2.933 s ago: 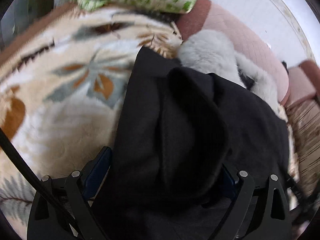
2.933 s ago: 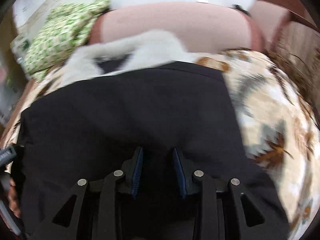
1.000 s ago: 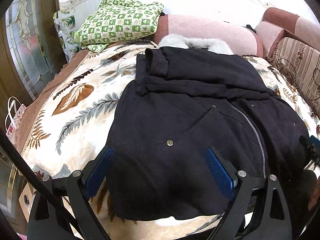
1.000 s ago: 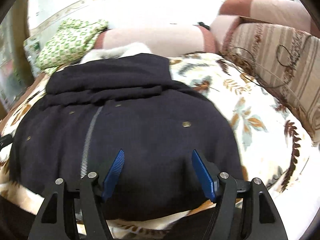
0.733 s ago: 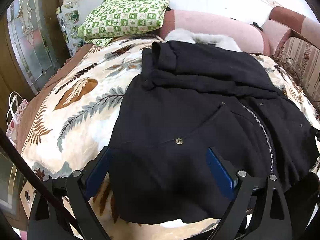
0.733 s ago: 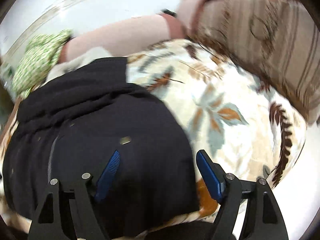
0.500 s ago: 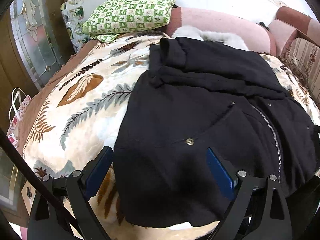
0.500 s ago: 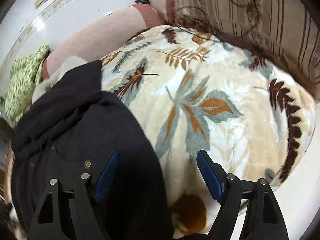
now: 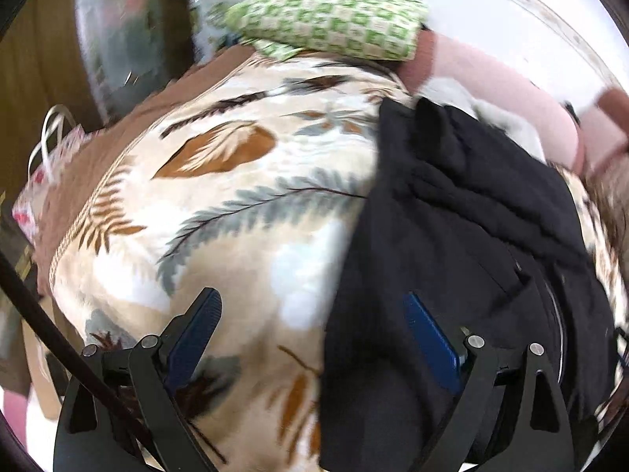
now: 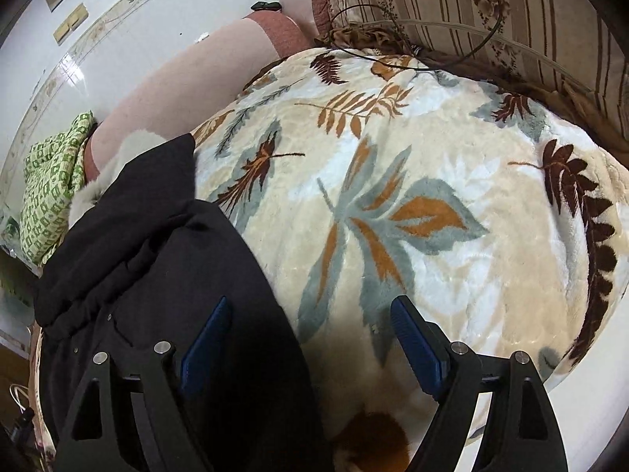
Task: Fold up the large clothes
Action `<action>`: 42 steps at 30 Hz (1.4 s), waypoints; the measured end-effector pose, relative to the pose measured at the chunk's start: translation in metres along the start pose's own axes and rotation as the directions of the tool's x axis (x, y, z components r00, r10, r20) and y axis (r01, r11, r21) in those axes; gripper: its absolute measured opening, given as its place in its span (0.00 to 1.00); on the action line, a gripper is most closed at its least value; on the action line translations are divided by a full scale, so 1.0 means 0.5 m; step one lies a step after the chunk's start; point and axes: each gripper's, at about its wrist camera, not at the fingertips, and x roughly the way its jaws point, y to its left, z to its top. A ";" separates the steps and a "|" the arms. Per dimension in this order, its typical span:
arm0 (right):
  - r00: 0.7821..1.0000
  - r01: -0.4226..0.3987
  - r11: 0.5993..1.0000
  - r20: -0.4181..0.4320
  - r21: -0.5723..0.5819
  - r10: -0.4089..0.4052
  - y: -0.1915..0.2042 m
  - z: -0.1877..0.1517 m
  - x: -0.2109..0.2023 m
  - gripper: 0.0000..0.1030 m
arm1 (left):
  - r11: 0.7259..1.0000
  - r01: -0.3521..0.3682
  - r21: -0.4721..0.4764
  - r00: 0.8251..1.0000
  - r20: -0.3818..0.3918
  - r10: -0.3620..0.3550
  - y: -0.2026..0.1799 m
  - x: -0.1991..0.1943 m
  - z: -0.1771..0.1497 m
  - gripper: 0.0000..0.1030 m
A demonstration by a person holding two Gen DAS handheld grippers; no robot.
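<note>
The black coat (image 9: 471,244) lay spread on the leaf-print blanket (image 9: 243,204), its collar end toward the pink bolster (image 10: 177,90) and the green checked cloth (image 9: 334,11). The left gripper (image 9: 310,334) stood wide open over the coat's left edge, one finger above the blanket, the other above the coat, gripping nothing. The right gripper (image 10: 306,338) was opening over the coat's right edge, straddling coat and blanket, nothing pinched between its pads

We look steeply down from both wrists, close above the leaf-patterned blanket (image 9: 243,244); both views share the black coat (image 10: 157,259) and green-checked cushion (image 9: 330,19).
</note>
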 end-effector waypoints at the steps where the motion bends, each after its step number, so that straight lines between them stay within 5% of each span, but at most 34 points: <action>1: 1.000 -0.002 1.000 0.003 0.008 0.002 -0.004 0.000 -0.001 0.85 | 1.000 0.000 -0.015 1.000 -0.004 0.000 0.011 0.004 0.003 0.91; 7: 0.999 -0.039 0.998 0.001 0.052 0.039 -0.019 -0.003 0.003 0.86 | 0.993 0.093 -0.067 0.993 -0.071 -0.097 0.040 0.042 0.001 0.91; 13: 0.997 -0.078 0.992 -0.016 0.103 0.080 -0.033 -0.002 0.017 0.89 | 0.936 0.302 -0.184 0.928 -0.168 -0.332 0.035 0.127 0.010 0.91; 17: 0.994 -0.102 0.992 -0.039 0.070 0.105 -0.020 0.002 0.026 0.92 | 0.909 0.364 -0.204 0.897 -0.185 -0.401 0.022 0.151 0.021 0.91; 18: 0.992 -0.119 0.991 -0.045 0.062 0.122 -0.015 0.003 0.029 0.92 | 0.894 0.396 -0.208 0.881 -0.189 -0.434 0.019 0.152 0.022 0.91; 21: 0.979 -0.181 0.982 -0.082 0.057 0.185 -0.003 0.005 0.042 0.93 | 0.803 0.534 -0.265 0.777 -0.221 -0.590 0.008 0.157 0.013 0.90; 22: 0.975 -0.199 0.979 -0.094 0.055 0.203 0.003 0.005 0.047 0.93 | 0.791 0.549 -0.269 0.764 -0.224 -0.606 0.003 0.158 0.008 0.90; 26: 0.958 -0.248 0.968 -0.138 0.033 0.251 0.021 0.000 0.056 0.93 | 0.820 0.528 -0.220 0.793 -0.217 -0.569 -0.021 0.150 -0.011 0.90; 30: 0.929 -0.322 0.946 -0.181 0.037 0.323 0.018 -0.014 0.048 0.93 | 0.811 0.551 -0.196 0.779 -0.228 -0.584 -0.035 0.136 -0.031 0.90; 31: 0.915 -0.351 0.935 -0.194 0.044 0.353 0.017 -0.019 0.045 0.93 | 0.809 0.557 -0.187 0.775 -0.231 -0.588 -0.037 0.132 -0.037 0.90; 33: 0.835 -0.470 0.876 -0.266 0.108 0.481 0.017 -0.042 0.048 0.85 | 0.799 0.574 -0.181 0.762 -0.240 -0.602 -0.041 0.125 -0.050 0.89; 34: 0.830 -0.475 0.873 -0.276 0.109 0.485 0.018 -0.051 0.046 0.85 | 0.792 0.583 -0.179 0.754 -0.245 -0.610 -0.045 0.122 -0.058 0.89; 36: 0.852 -0.444 0.895 -0.292 0.034 0.434 0.039 -0.076 0.037 0.83 | 0.799 0.581 -0.155 0.759 -0.250 -0.601 -0.058 0.112 -0.073 0.89; 38: 0.876 -0.415 0.909 -0.281 -0.026 0.392 0.057 -0.084 0.022 0.79 | 0.826 0.555 -0.099 0.791 -0.244 -0.561 -0.076 0.100 -0.081 0.89; 42: 0.895 -0.388 0.919 -0.264 -0.064 0.359 0.079 -0.096 0.010 0.73 | 0.849 0.526 -0.056 0.819 -0.236 -0.523 -0.094 0.084 -0.090 0.89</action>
